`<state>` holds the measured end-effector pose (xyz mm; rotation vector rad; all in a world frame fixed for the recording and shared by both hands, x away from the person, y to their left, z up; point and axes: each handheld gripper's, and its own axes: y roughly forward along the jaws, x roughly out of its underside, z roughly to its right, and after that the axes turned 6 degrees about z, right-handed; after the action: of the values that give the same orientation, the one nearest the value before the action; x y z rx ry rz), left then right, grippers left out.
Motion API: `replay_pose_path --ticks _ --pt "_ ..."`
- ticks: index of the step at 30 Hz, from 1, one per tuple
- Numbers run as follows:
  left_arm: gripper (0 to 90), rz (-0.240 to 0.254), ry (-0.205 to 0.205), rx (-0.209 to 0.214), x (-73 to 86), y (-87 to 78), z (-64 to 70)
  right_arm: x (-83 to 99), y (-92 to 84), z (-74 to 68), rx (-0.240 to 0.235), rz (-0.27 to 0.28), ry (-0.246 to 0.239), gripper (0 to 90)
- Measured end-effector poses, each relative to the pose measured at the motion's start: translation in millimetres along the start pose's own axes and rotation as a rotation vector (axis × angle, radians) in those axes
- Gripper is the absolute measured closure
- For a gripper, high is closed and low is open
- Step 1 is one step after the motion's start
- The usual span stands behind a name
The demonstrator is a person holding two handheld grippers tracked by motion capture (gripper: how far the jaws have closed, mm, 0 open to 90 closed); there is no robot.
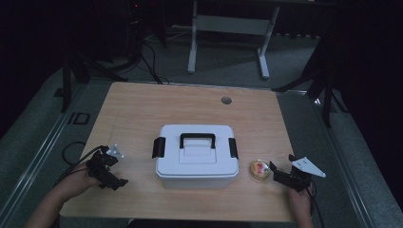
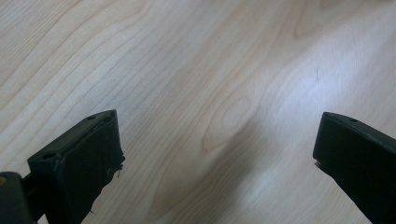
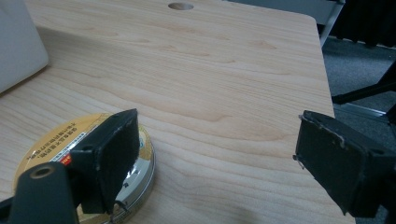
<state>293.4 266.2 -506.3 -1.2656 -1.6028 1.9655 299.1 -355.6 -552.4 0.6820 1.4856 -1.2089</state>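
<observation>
High view: white lidded box [image 1: 197, 154] mid-table with black handle [image 1: 197, 139] and two black side latches [image 1: 158, 147]; small round tin [image 1: 260, 170] just right of the box, near the front edge.
Right gripper [image 1: 281, 175]: beside the tin on its right, jaws spread wide, nothing held.
Right gripper view: tin [image 3: 60, 140] sits low left, its gold printed lid partly behind the left jaw; the right jaw hangs well off over bare table [image 3: 224, 79]. Tin is off-centre in the opening.
Left gripper [image 1: 110, 172]: near the front-left corner, well apart from the box, jaws apart and empty. Left gripper view shows plain wood [image 2: 201, 93] between them.
Risk 1: closing now would likely clip the tin's rim with one jaw alone and push it sideways, maybe into the box wall [image 3: 18, 42].
Risk 2: the tin is low and flat with a shiny edge, so a shallow pinch could slip or flip it.
Risk 3: the tin is close to the front edge, so a shove toward the person could send it off the table.
Risk 4: box latches look shut; if the tin is meant to go inside, the lid needs opening first, and the left gripper is far from helping.
Cause overall: jaw misalignment, cannot tell the jaw's height over the tin.
</observation>
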Motion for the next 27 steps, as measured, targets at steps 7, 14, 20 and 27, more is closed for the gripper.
replay_pose_path --ticks 7,14,20,27 --pt "0.5 -0.060 0.140 0.066 -0.4 -3.3 4.1 0.0 0.1 -0.1 -0.002 -0.002 0.001 13.5" --pt "5.6 -0.120 0.224 0.096 -3.0 -12.2 1.4 -0.1 0.2 -0.2 -0.005 -0.006 0.002 13.5" --pt "5.6 -0.219 0.296 0.114 -8.1 -18.1 2.5 -0.1 0.3 -0.1 -0.007 -0.009 0.002 13.5" --pt "5.6 -0.277 0.372 0.153 -17.7 -29.3 5.4 -0.1 0.3 -0.1 -0.007 -0.009 0.002 13.5"
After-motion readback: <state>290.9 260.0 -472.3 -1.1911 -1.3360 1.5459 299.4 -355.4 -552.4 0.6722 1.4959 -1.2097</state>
